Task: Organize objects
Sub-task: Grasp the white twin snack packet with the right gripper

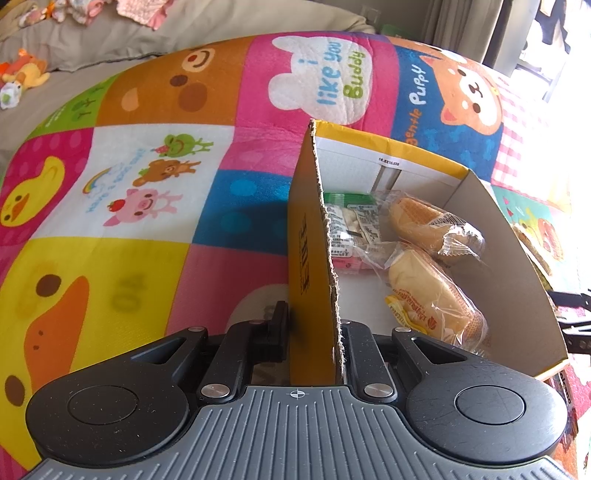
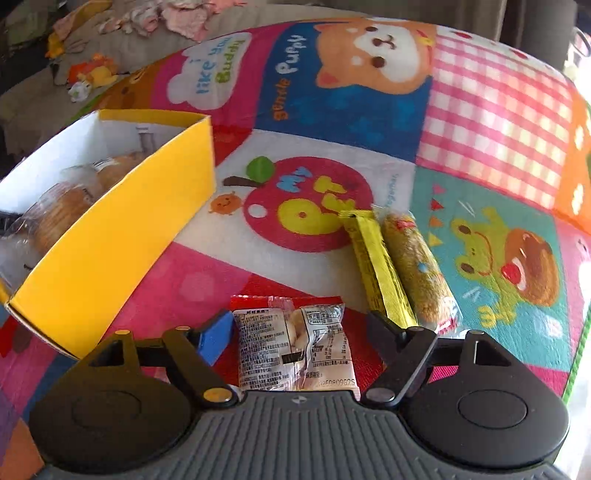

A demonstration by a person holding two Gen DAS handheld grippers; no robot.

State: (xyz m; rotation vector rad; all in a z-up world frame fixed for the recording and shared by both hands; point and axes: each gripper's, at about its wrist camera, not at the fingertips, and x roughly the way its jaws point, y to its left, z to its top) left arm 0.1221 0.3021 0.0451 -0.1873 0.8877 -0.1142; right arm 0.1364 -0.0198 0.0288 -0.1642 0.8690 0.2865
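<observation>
My left gripper [image 1: 314, 332] is shut on the near side wall of a yellow cardboard box [image 1: 308, 236]. Inside the box lie two wrapped bread rolls [image 1: 436, 299] and a green-and-clear snack packet [image 1: 354, 225]. My right gripper [image 2: 301, 328] is open, its fingers either side of a red-edged clear snack packet [image 2: 291, 350] lying on the mat. Just beyond it lie a yellow stick packet [image 2: 376, 266] and a wrapped brown roll [image 2: 417, 266]. The yellow box [image 2: 110, 236] stands to the left in the right wrist view.
Everything rests on a colourful cartoon patchwork mat [image 1: 147, 184] over a grey sofa cushion. Soft toys [image 2: 92, 75] and pink cloth [image 1: 140, 11] lie far back left. A curtain and bright window [image 1: 546, 37] are at the far right.
</observation>
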